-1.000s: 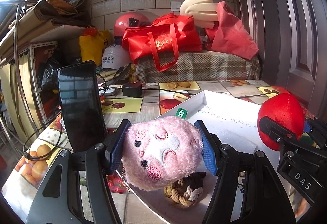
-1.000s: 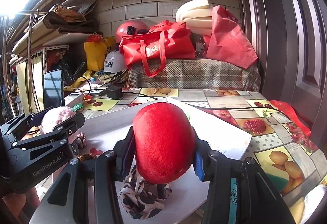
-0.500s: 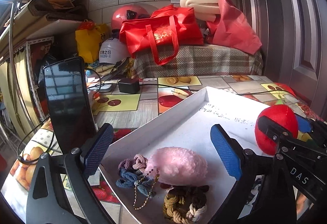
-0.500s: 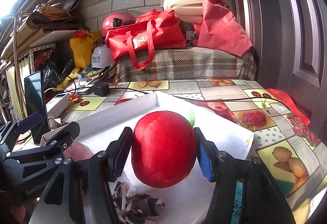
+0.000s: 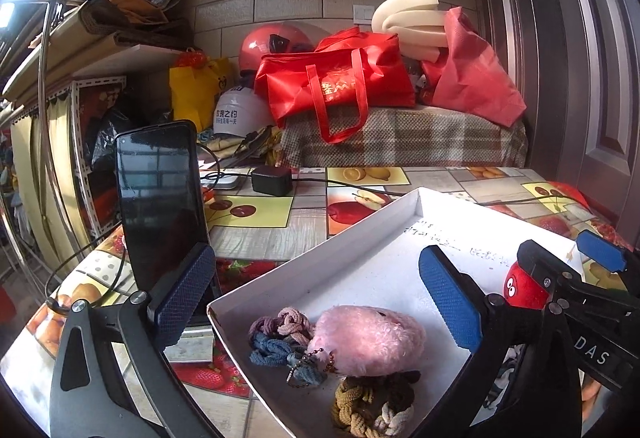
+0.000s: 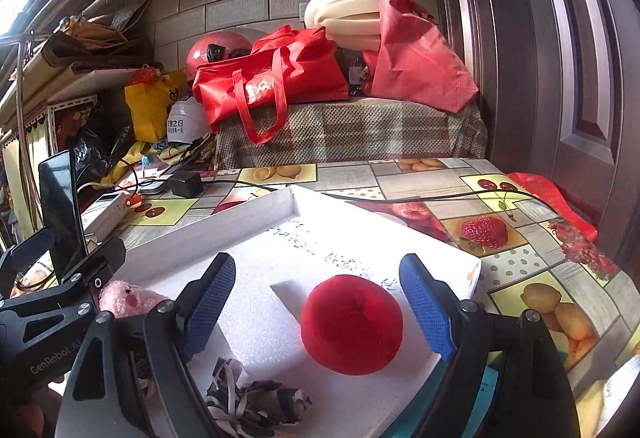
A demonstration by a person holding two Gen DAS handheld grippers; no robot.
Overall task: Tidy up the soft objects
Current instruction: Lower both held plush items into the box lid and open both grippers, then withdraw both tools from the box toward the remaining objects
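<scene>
Inside white tray (image 6: 168,250) – pink plush (image 5: 370,338), red plush (image 6: 352,324); L tongs (image 5: 320,298) + R tongs (image 6: 316,308) spread, empty.

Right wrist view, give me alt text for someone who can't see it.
A red plush ball lies in a white tray between the open right gripper fingers, untouched. A pink plush toy sits at left behind the left gripper, on a fruit-print tablecloth.

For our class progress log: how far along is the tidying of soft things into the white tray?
Done: the pink plush, red plush and braided hair ties lie in the white tray. In hand: nothing; left gripper and right gripper are open. Left: no other soft item shows outside the tray.
</scene>
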